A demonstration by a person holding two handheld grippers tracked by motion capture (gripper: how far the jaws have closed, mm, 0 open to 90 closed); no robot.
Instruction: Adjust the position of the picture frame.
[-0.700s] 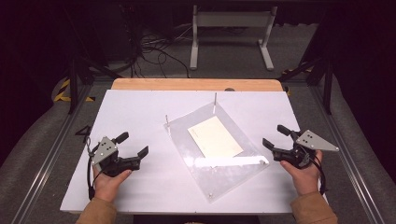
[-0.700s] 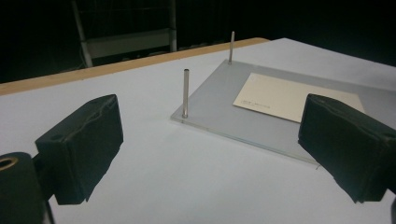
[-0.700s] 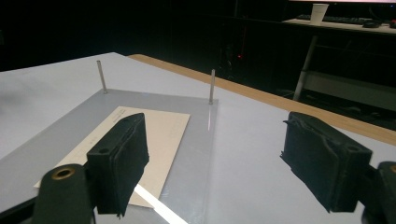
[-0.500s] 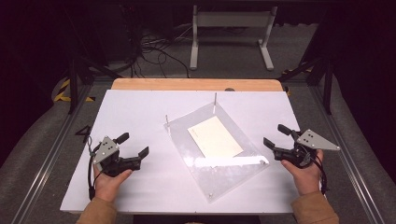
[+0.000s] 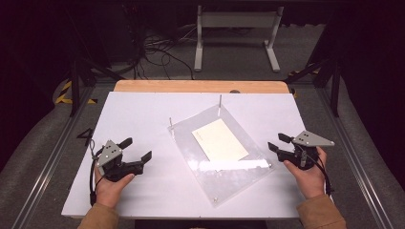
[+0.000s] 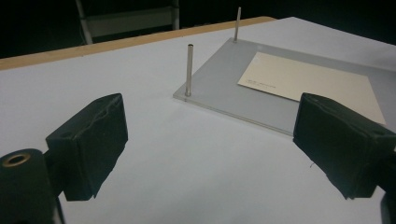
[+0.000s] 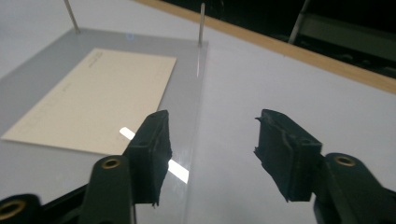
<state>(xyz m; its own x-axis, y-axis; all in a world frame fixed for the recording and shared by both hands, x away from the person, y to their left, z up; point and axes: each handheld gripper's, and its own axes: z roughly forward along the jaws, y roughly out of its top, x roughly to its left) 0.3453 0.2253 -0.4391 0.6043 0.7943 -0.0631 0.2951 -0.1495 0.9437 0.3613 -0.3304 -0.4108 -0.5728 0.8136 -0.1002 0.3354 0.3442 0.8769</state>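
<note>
Nothing has shifted since a moment ago: both the left claw (image 5: 135, 149) and right claw (image 5: 278, 142) hover wide and empty beside the clear acrylic plate (image 5: 239, 174) carrying the cream card (image 5: 220, 140) mid-surface (image 5: 138, 114), so grasping hasn't begun.

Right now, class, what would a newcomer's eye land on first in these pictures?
The clear plate lying askew at the middle of the white table, with a cream card on it and thin metal pins standing at its corners. Then the left gripper and right gripper flanking it, jaws open and empty.
</note>
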